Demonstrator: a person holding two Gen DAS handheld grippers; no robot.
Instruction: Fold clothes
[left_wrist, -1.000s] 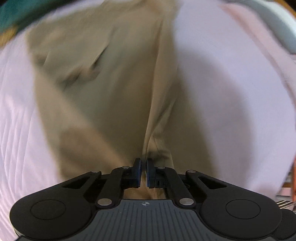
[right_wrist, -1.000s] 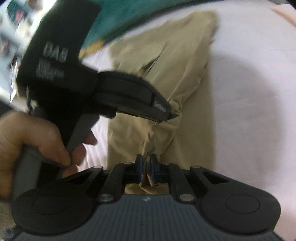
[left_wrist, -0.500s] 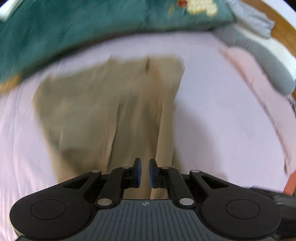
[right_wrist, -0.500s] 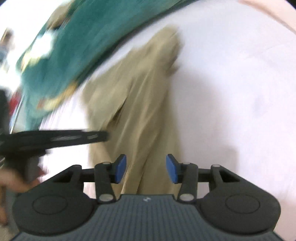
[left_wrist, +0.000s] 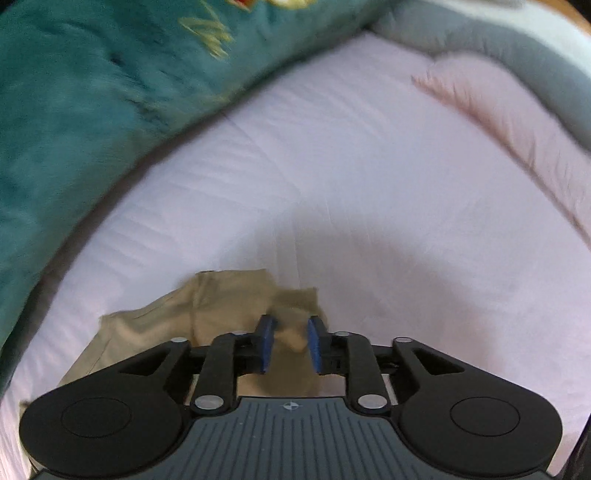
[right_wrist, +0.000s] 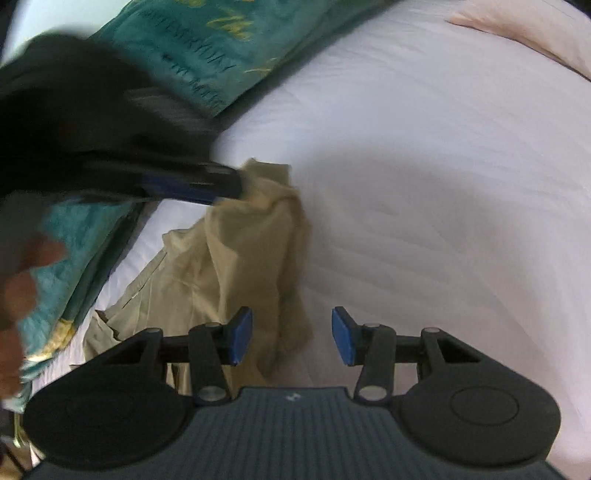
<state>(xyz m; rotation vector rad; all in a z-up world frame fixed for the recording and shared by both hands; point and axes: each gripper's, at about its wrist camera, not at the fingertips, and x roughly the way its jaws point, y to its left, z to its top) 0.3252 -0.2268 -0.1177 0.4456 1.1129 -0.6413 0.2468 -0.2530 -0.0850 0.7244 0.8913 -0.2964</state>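
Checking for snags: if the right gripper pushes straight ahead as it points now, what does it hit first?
Probably the rumpled khaki garment just left of the open right gripper; right of that, only white bedsheet. Depth is unclear.

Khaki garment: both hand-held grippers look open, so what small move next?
Probably draw the right hand-held gripper back clear. Its jaws stand wide with nothing clamped, and the khaki garment lies bunched on the bedsheet, so the fold seems laid.

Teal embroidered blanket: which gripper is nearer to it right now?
Left. The left gripper hangs close beside the teal embroidered blanket, over the tan garment. The right gripper sits farther back over the white bedsheet.
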